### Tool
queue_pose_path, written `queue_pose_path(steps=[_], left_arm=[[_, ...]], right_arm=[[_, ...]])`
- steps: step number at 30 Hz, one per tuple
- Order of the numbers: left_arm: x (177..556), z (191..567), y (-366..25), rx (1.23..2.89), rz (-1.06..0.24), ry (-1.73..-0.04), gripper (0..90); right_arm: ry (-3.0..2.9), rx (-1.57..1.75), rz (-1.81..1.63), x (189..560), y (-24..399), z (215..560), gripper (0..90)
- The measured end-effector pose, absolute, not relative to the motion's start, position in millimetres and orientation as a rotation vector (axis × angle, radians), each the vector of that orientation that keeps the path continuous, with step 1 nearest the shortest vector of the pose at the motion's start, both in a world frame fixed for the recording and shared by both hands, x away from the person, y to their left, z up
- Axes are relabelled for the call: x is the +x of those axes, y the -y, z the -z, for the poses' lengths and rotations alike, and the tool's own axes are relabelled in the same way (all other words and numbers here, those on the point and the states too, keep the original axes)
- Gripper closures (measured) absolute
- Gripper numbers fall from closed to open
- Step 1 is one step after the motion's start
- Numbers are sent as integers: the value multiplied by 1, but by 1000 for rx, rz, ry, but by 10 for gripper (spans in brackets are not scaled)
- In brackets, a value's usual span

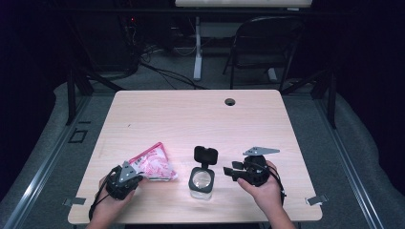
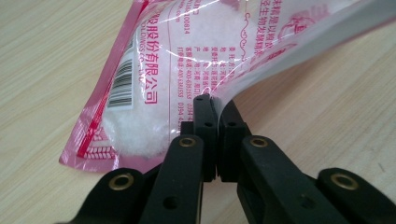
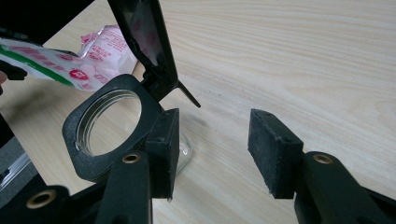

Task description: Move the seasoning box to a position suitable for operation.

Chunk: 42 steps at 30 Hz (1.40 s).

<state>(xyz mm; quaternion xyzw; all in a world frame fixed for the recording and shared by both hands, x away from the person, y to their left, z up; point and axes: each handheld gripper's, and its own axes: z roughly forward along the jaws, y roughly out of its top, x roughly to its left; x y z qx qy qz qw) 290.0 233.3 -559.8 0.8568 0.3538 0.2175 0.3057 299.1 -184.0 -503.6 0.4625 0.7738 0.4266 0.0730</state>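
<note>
Light wooden table [image 1: 191, 114], seen from above, person's hands entering from the bottom edge. Left gripper [image 1: 131, 175] near the front-left of the table, jaws pressed together and pinching the edge of a pink-and-clear plastic bag [image 1: 153, 164]. In the left gripper view, left gripper [image 2: 217, 109] clamped on the bag's clear lower seam; bag [image 2: 187, 60] printed with pink characters and a barcode, white granules inside, lying partly on the table with the pinched edge lifted off the wood. Bag just left of the jar, apart from it.

Glass jar [image 1: 201, 181] upright at front centre, black collar around its mouth, hinged black lid [image 1: 206, 155] flipped open and standing up behind the mouth. Right gripper [image 1: 230, 171] just right of the jar, held by the right hand [image 1: 265, 188], jaws spread, nothing between the pads. In the right gripper view, right gripper [image 3: 215, 149] open, one pad right against the jar's black collar [image 3: 81, 140], contact unclear; other pad over bare table. Jar mouth open, looks empty. Bag [image 3: 100, 58] visible beyond the jar.
</note>
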Motion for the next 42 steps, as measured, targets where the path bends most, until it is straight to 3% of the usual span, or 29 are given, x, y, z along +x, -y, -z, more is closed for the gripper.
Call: queue_pose_path(steps=[18, 42], left_arm=[[292, 544, -241, 2207, -538, -941, 900], [299, 484, -261, 2103, -660, -947, 900]], right_arm=[[-2317, 1396, -1284, 299, 186, 503, 537], [-2300, 1401, -1290, 300, 188, 503, 537]])
